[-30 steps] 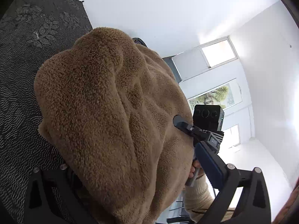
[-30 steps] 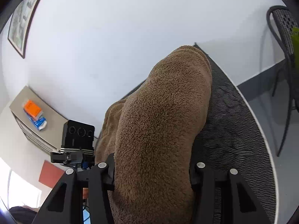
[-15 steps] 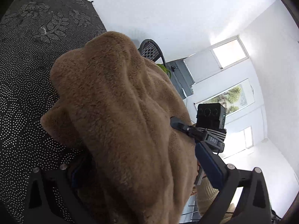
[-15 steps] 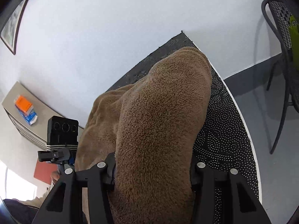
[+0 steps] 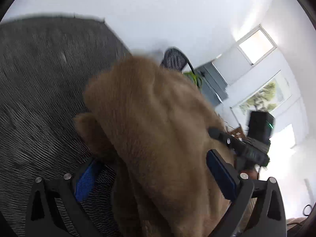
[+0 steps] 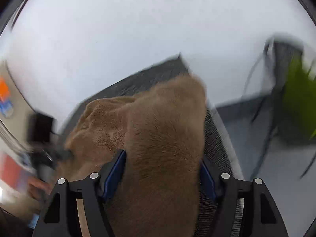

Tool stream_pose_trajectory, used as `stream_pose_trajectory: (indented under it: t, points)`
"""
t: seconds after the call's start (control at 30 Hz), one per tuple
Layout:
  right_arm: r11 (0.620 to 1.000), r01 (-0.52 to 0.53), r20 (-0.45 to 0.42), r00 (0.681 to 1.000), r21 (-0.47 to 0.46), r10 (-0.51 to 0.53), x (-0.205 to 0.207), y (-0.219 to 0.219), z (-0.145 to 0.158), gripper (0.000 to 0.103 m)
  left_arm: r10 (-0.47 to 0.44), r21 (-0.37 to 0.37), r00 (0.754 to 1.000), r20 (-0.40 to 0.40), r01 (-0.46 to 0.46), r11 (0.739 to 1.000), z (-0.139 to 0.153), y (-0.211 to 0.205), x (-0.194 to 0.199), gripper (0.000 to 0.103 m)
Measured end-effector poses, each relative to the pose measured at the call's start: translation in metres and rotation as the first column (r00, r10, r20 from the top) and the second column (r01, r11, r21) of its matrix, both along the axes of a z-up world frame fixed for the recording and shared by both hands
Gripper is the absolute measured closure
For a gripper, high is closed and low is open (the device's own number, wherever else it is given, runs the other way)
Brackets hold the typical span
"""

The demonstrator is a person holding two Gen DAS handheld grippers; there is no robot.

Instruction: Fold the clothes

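Fleece garment point(image 5: 158, 138) lower over tablecloth point(image 5: 39, 79) than before

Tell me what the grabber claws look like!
Both are black frames with silver bolts and blue pads on the fingers. The left gripper and the right gripper each carry a black boxy camera on top. A beige sleeve shows, blurry.

White walls point(image 5: 148, 4); bright windows point(image 5: 256, 39) at right; dark mesh chair point(image 5: 174, 59); grey floor point(image 6: 246, 122); dark patterned tabletop point(image 5: 39, 79).
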State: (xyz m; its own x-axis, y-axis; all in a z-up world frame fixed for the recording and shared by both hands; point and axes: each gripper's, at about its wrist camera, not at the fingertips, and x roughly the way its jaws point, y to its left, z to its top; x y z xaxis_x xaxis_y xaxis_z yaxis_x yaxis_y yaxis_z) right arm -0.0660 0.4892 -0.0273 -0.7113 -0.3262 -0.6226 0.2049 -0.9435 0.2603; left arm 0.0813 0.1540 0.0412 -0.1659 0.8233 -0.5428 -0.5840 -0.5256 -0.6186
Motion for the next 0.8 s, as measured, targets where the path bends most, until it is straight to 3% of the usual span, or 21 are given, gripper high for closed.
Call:
stream_pose_trajectory:
  t: [0.13, 0.2, 0.33, 0.43, 0.63, 0.8]
  points:
    - [0.96, 0.05, -0.219, 0.976, 0.275, 0.012, 0.052, -0.038, 0.037, 0.031, 0.004, 0.031, 0.987, -0.163, 0.001, 1.0, 0.055, -0.012, 0.014, 0.0]
    - [0.938, 0.04, -0.269, 0.961, 0.344, 0.058, 0.077, -0.042, 0.044, 0.031, -0.035, 0.03, 0.976, -0.213, 0.042, 0.999, 0.071, 0.001, 0.022, 0.0]
    - [0.909, -0.032, -0.24, 0.96, 0.415, 0.144, 0.106, -0.043, 0.028, 0.031, -0.119, -0.073, 0.94, -0.32, 0.101, 0.992, 0.074, 0.031, 0.029, 0.0]
    - [0.901, -0.054, -0.191, 0.97, 0.431, 0.149, 0.107, -0.053, 0.016, 0.031, -0.161, -0.173, 0.926, -0.342, 0.107, 0.979, 0.061, 0.06, 0.023, 0.0]
    - [0.899, -0.072, -0.135, 0.98, 0.432, 0.144, 0.106, -0.056, 0.007, 0.03, -0.209, -0.286, 0.924, -0.32, 0.116, 0.951, 0.029, 0.068, 0.011, 0.0]
    - [0.868, -0.086, -0.097, 0.984, 0.489, 0.152, 0.105, -0.067, -0.002, 0.027, -0.215, -0.314, 0.933, -0.288, 0.12, 0.942, 0.0, 0.061, 0.006, 0.001]
